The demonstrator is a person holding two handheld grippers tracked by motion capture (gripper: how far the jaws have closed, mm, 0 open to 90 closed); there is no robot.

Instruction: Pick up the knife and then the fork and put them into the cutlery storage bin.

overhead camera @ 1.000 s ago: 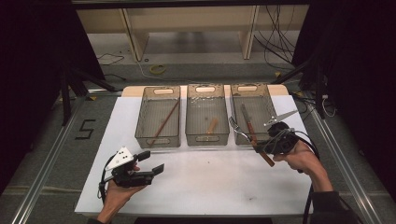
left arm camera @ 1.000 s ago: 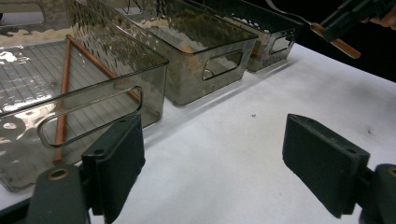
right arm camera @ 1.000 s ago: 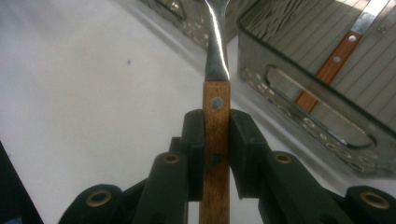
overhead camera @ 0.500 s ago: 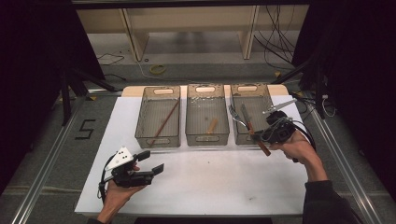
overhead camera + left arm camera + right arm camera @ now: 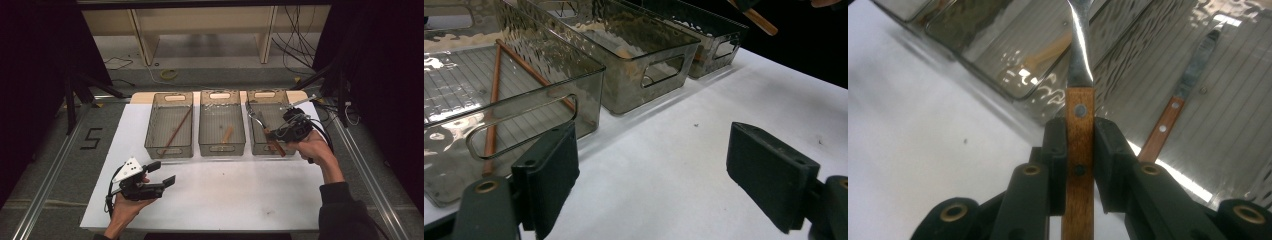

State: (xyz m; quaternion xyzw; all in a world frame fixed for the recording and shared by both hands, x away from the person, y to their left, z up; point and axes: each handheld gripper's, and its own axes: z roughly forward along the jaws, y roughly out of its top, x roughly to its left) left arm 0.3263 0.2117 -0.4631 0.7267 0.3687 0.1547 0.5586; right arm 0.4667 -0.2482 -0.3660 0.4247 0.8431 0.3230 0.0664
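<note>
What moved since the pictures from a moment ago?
The right gripper, clamped on the wooden-handled fork, carried it up the high view to above the right-hand clear bin. The left gripper stayed put, jaws open, and the brown chopsticks lie as before.

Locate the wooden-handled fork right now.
High view, right side: the wooden-handled fork is clamped in the right hand-held gripper, over the rightmost bin.

Black grippers, brass-ringed screw holes, flat rectangular pads (image 5: 774,172). Left gripper (image 5: 159,176) has a white plate with dots and a black cable. Dark sleeve (image 5: 345,210) on right arm.
</note>
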